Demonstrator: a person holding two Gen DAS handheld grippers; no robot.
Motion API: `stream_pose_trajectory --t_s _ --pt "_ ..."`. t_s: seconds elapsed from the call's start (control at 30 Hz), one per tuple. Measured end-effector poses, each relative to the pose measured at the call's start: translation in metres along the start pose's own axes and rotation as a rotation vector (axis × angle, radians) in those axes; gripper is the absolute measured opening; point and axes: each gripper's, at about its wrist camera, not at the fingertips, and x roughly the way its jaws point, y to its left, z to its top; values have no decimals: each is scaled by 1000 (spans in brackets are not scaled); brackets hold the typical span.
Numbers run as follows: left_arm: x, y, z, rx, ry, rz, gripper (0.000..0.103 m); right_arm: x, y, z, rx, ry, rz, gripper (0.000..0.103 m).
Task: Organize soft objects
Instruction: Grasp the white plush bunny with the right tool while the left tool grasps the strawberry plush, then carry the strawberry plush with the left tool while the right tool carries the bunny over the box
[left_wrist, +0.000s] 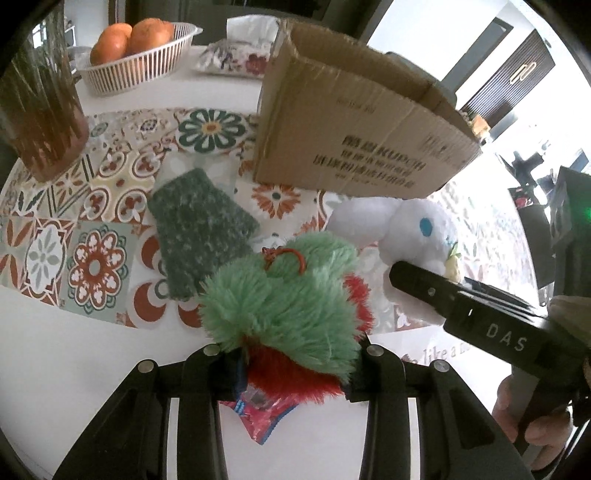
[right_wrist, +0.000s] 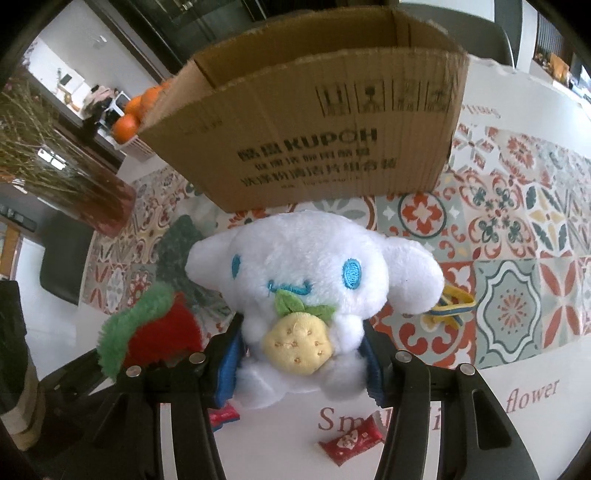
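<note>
Plush toys held before the box

Green-and-red plush (left_wrist: 284, 306) was clamped in the left gripper (left_wrist: 291, 365); white plush (right_wrist: 310, 295) was clamped in the right gripper (right_wrist: 303, 365). Cardboard box (right_wrist: 306, 140) stood open-topped just beyond both, nearer the right gripper.

The bottom of the white bunny toy (right_wrist: 314, 295) is hidden between the blue pads (right_wrist: 227, 363) at the lower middle of the right wrist view, and the fuzzy strawberry toy (right_wrist: 147, 332) at the lower left is partly covered by the gripper frame. In the left wrist view, the inside of the cardboard box (left_wrist: 354, 122) at the upper right cannot be seen. The small print on the box is too blurred to be read.
</note>
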Motion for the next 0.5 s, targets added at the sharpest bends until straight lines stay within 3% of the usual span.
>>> stream_pose_trajectory --t_s 0.5 --pt "-41 -13 23 39 -130 14 37 -47 14 9 -49 -132 -13 55"
